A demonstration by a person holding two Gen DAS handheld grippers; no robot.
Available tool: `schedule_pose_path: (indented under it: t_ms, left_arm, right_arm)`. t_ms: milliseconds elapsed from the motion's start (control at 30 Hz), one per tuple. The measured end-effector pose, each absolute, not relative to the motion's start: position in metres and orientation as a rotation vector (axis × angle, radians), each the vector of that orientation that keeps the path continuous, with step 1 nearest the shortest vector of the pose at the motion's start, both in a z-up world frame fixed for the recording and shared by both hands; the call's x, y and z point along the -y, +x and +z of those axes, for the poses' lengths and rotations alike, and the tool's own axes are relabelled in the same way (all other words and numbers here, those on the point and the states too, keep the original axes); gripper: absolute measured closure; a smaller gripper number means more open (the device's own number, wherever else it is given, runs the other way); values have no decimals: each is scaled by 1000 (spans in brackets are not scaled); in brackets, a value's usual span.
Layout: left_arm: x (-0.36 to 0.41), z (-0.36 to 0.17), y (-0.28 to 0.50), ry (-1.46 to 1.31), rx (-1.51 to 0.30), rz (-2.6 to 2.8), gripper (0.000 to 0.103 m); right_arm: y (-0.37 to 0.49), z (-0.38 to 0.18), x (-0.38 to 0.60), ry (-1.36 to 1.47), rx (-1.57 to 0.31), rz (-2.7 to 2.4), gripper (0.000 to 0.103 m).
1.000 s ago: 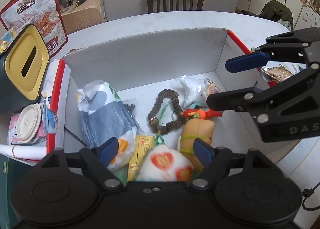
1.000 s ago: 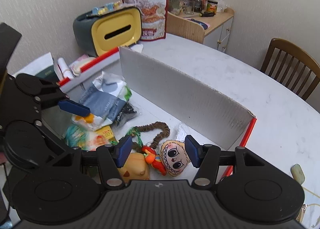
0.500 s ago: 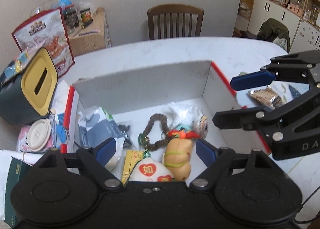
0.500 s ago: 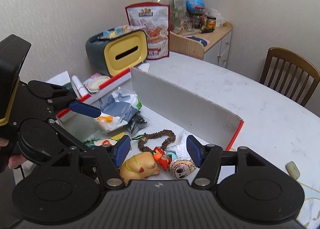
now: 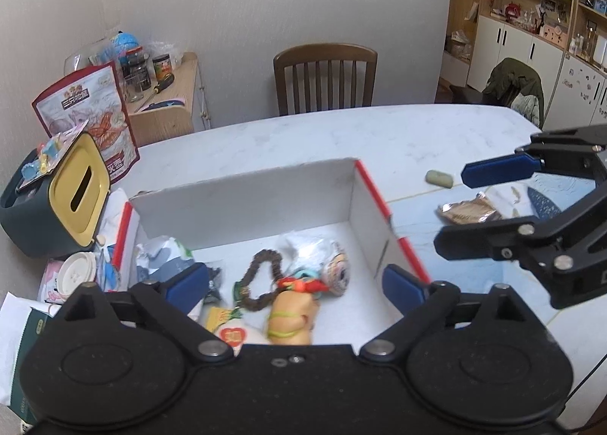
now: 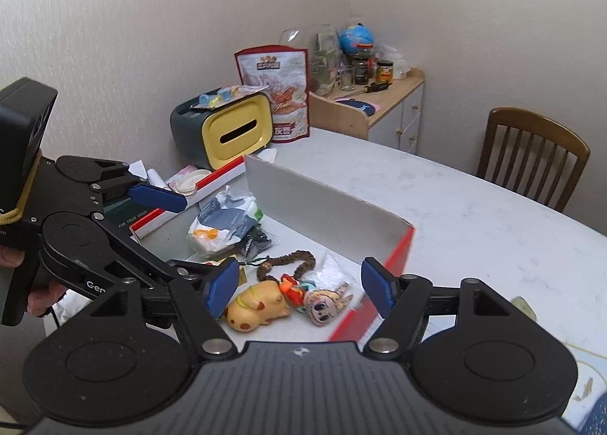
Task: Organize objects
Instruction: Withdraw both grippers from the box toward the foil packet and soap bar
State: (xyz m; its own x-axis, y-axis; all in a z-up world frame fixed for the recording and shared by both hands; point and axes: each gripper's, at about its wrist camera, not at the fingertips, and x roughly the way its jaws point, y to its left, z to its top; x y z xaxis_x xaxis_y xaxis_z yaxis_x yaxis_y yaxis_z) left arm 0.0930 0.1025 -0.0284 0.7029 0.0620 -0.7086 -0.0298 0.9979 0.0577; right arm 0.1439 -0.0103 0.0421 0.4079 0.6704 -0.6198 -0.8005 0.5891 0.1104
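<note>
A white cardboard box [image 5: 246, 203] with red edges lies open on the table. In it are a brown bead bracelet [image 5: 261, 279], a yellow plush toy [image 5: 292, 317], a doll-face charm [image 5: 337, 273] and a crumpled snack bag [image 5: 163, 252]. My left gripper [image 5: 295, 287] hangs above the box's near side, its jaws opening with nothing between them. My right gripper [image 6: 299, 290] hovers over the box's right end, above the plush toy [image 6: 258, 306] and the charm [image 6: 322, 304]. Its jaws are opening too and hold nothing. Each gripper shows in the other's view.
A dark tissue box [image 5: 57, 203] with a yellow face and a red snack pouch [image 5: 91, 112] stand left of the box. Right of it lie a foil packet [image 5: 470, 211] and a small pale lump [image 5: 439, 178]. A wooden chair [image 5: 326, 78] stands beyond the table.
Both grippers have risen and drawn back from the box, so its contents look smaller. Both pairs of jaws have spread wider. Nothing in the box has moved.
</note>
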Motion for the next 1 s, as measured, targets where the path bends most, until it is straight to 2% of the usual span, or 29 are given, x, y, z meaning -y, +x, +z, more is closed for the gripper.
schedule_pose_path:
  t_ms: [200, 1000]
  left_arm:
    - [-73, -25, 98, 29, -776, 59, 1]
    - [50, -53, 147, 37, -793, -28, 0]
  right_arm:
    - [146, 46, 49, -190, -667, 917, 21]
    - [182, 17, 203, -183, -698, 752, 19]
